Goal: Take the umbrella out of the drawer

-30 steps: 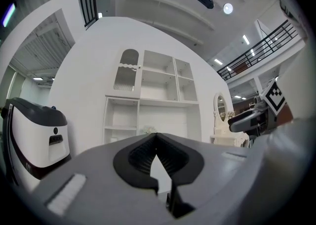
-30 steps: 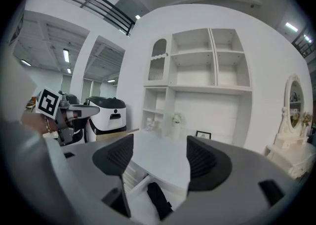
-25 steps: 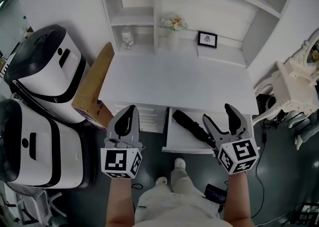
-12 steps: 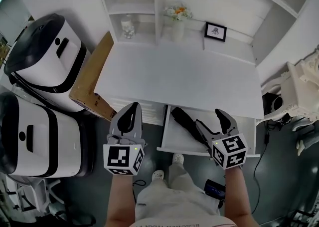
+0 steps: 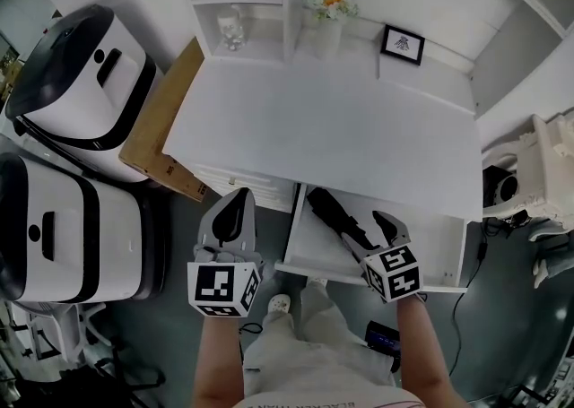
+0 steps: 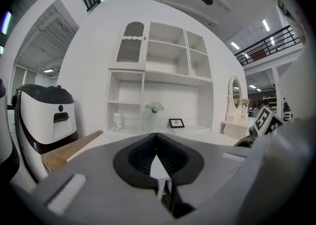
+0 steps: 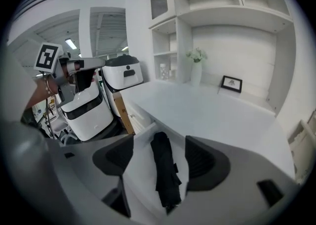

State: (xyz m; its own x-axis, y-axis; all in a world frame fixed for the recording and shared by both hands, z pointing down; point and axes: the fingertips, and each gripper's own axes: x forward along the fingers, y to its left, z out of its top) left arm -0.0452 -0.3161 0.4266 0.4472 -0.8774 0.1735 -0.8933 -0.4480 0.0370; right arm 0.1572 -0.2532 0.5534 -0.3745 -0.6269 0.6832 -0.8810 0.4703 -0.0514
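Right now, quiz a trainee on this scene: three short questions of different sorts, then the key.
1. Which has its jaws apart: the left gripper or the right gripper?
2. True or false: the black umbrella is already out of the drawer.
3. The left gripper holds: A) the umbrella, B) the drawer's front, C) nothing.

Key:
1. The right gripper; its jaws stand either side of the umbrella.
2. False; it lies in the open drawer.
3. C.

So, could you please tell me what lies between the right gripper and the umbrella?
Nothing: in the right gripper view the open right gripper frames the umbrella, with only the bare floor of the drawer between them.
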